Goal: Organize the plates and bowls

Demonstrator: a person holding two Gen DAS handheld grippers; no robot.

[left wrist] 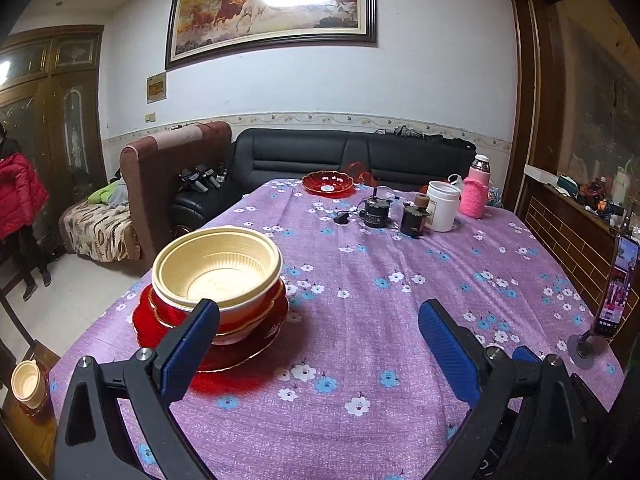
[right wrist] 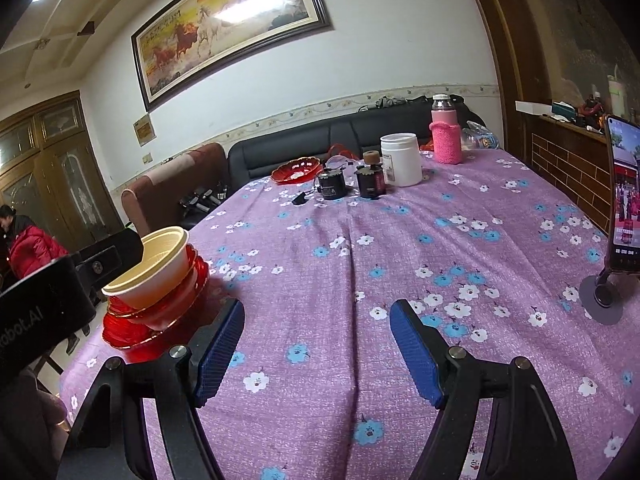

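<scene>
We see the cream bowl [left wrist: 216, 268] nested atop red plates [left wrist: 248, 344] at the worktop [left wrist: 380, 320] edge, saving space; both the left tool [left wrist: 318, 340] and right tool [right wrist: 316, 344] gape wide, empty.

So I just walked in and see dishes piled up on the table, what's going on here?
A person is tidying plates and bowls with handheld tongs. A cream bowl already sits stacked on red plates near the table's left edge. Both the left tongs and the right tongs are open and empty over the purple tablecloth. One red dish remains at the far end, beside some jars.
</scene>
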